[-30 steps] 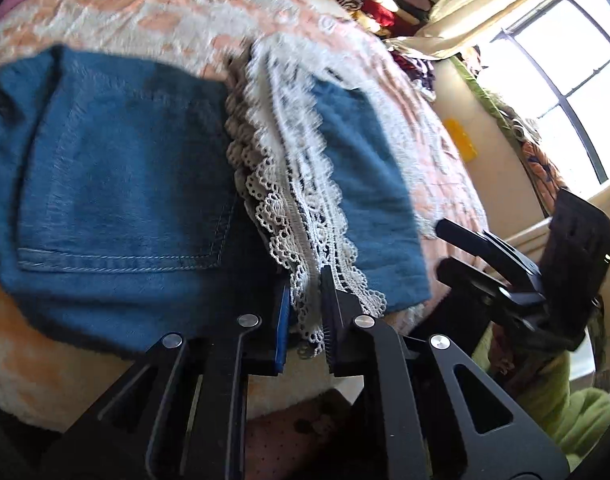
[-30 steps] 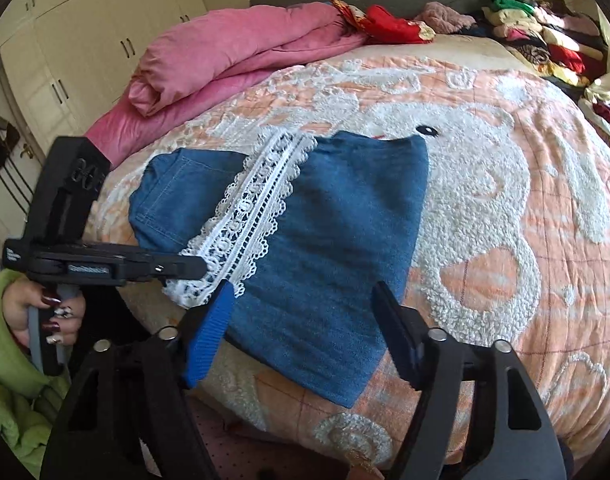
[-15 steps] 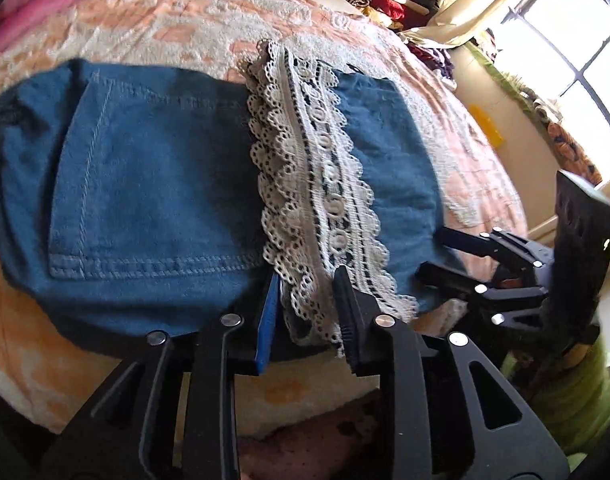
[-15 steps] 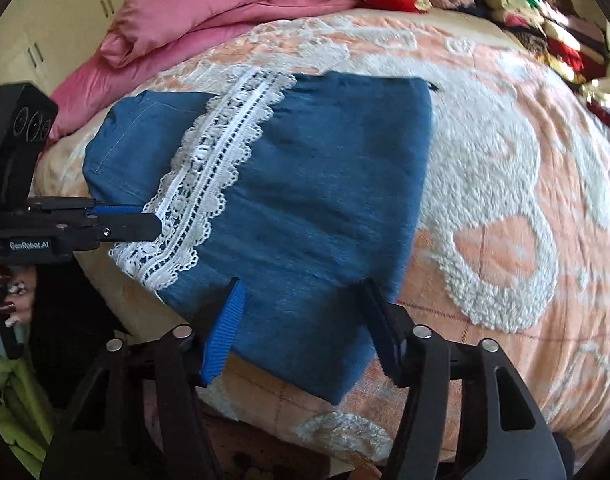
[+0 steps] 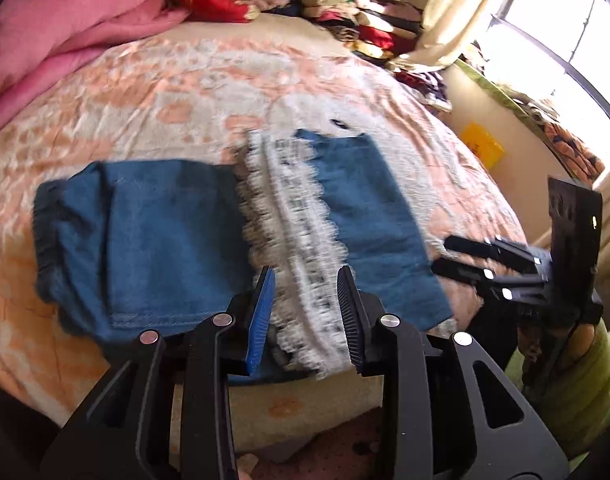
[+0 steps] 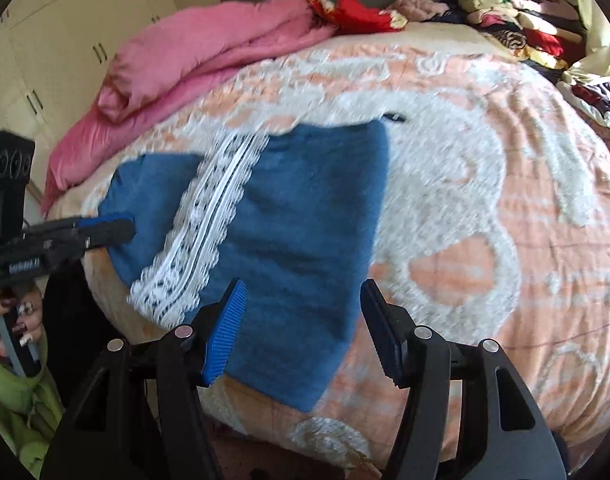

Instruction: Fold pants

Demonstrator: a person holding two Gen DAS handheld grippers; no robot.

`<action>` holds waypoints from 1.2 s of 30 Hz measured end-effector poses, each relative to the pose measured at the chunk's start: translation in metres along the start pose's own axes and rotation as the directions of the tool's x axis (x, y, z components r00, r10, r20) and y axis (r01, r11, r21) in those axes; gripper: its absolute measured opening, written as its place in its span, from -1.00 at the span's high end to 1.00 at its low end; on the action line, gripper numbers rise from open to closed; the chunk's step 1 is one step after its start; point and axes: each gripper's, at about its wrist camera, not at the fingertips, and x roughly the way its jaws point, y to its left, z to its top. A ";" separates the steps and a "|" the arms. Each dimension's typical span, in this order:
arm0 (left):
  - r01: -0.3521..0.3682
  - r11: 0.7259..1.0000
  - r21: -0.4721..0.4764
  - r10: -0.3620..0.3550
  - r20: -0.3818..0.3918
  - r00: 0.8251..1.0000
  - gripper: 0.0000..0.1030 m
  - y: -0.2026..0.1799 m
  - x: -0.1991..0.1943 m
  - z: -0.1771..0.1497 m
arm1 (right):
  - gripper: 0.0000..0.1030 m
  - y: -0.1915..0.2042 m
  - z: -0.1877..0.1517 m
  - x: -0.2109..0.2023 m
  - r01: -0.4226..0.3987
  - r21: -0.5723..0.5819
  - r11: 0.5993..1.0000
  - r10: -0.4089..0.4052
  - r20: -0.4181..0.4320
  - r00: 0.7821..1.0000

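Observation:
Folded blue denim pants (image 5: 165, 240) with a white lace trim (image 5: 293, 232) lie flat near the front edge of the bed. My left gripper (image 5: 307, 276) hovers over the lace's near end; its jaws are opening and the pads stand clear of the cloth. My right gripper (image 6: 303, 286) is open above the plain denim part (image 6: 305, 208), with nothing pressed between its fingers. In the right wrist view the left gripper (image 6: 125, 228) reaches in from the left edge, held by a hand (image 6: 13, 316). In the left wrist view the right gripper (image 5: 441, 256) comes in from the right.
The peach and white bedspread (image 6: 505, 200) covers the bed. A pink quilt (image 6: 193, 56) is heaped at the back left, stacked clothes (image 6: 517, 24) at the back right. A window (image 5: 565, 40) is on the right, cupboards (image 6: 65, 40) on the left.
The left jaws, nearly shut at the lace edge, have spread apart and the gripper has lifted back. The lace now lies flat. The right jaws narrowed a little.

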 end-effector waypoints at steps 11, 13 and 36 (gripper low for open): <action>-0.022 0.993 0.119 0.039 -0.140 0.989 0.52 -0.021 0.067 -0.012 | -0.13 -0.002 0.044 0.001 0.033 -0.067 0.997 -0.030 0.049 0.998; -0.014 0.993 0.113 0.030 -0.141 0.990 0.52 -0.020 0.066 -0.011 | -0.13 0.004 0.049 0.012 0.024 -0.089 0.996 -0.021 0.033 0.999; 0.016 0.993 0.121 0.001 -0.138 0.990 0.33 -0.022 0.065 -0.014 | -0.10 -0.016 0.099 0.126 0.169 -0.093 0.981 -0.175 -0.052 0.983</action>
